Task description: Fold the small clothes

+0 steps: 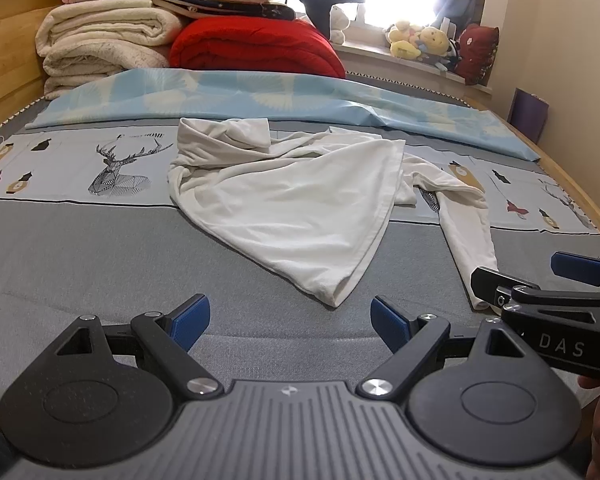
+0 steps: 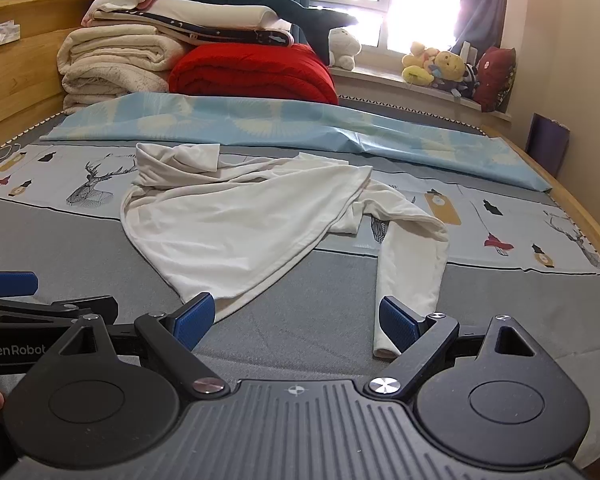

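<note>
A white long-sleeved top (image 1: 300, 204) lies crumpled on the bed, its hem corner pointing toward me and one sleeve (image 1: 470, 232) stretched out on the right. It also shows in the right wrist view (image 2: 240, 220), with the sleeve (image 2: 412, 276) running down to my right finger. My left gripper (image 1: 290, 326) is open and empty, just short of the hem corner. My right gripper (image 2: 296, 326) is open and empty, its left finger at the hem corner, its right finger over the cuff. The right gripper also shows in the left wrist view (image 1: 540, 276).
The bed has a grey mattress cover (image 1: 100, 264) with a deer-print sheet and a light blue sheet (image 1: 260, 96) behind the top. Folded cream blankets (image 1: 100, 44), a red quilt (image 1: 256, 46) and pillows are stacked at the headboard. Plush toys (image 1: 428, 42) sit on the windowsill.
</note>
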Tool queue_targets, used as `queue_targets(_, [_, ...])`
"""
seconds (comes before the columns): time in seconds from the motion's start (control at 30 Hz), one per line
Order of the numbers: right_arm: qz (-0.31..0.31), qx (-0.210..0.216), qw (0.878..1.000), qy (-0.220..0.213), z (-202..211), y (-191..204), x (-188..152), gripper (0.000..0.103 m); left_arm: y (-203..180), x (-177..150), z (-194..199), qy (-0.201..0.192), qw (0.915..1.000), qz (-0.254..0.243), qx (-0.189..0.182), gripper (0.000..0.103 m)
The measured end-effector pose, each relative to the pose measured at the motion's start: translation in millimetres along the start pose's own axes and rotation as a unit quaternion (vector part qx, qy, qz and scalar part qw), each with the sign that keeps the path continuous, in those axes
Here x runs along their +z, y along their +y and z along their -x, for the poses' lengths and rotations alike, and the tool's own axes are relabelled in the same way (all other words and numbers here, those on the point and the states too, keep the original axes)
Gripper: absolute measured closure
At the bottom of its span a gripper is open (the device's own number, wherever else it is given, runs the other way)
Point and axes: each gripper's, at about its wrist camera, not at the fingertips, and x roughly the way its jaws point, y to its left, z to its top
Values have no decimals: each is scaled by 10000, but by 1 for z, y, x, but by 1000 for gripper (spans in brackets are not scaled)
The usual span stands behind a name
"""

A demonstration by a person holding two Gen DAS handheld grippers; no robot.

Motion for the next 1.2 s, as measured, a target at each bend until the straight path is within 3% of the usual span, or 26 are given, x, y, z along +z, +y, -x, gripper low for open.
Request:
queue_targets(0.3, [-6, 14, 10000, 23, 1, -1, 1, 13, -1, 1, 0, -27, 10000, 3, -1, 12])
queue_targets(0.5, [11, -21, 10000, -35, 0, 0, 0, 13, -7, -3, 5, -214, 9996, -159, -52, 19])
queue_targets(0.6, [68, -62, 9996, -254, 5, -2, 3, 16, -6, -2, 11, -551, 9983, -172, -110, 34])
queue_targets(0.67, [54, 138, 9991, -409, 11, -9, 14, 25, -5, 0, 13, -651, 9974, -193, -234, 66])
queue_targets(0.77, [212, 57, 9957, -904, 19, -22, 38, 26, -7, 2, 10, -333, 9985, -305, -294, 80])
queue_targets(0.83, [187, 127, 9944, -1031, 18, -35, 53, 26, -9, 1, 7, -236, 9985, -351, -346, 83])
queue_targets(0.9, [20, 168, 9962, -859, 5, -50, 52, 30, -14, 0, 5, -217, 9981, -496, -303, 83])
queue_targets(0.97, [-141, -105, 9974, -700, -14, -62, 38, 51, -15, -1, 0, -85, 9982, -495, -331, 83])
queue_targets(1.0, [-222, -165, 9994, -229, -26, -66, 33, 60, -14, 0, -4, 26, 9984, -445, -358, 83])
queue_targets(1.03, [-284, -208, 9994, -22, -32, -69, 33, 72, -14, 1, -10, 137, 9984, -407, -375, 83])
queue_targets(1.1, [-432, -126, 9982, -389, -27, -74, 36, 72, -14, 5, -25, 343, 9980, -348, -391, 82])
queue_targets(1.2, [-164, -179, 9978, -618, -26, -73, 40, 71, -19, 13, -53, 552, 9975, -158, -406, 82])
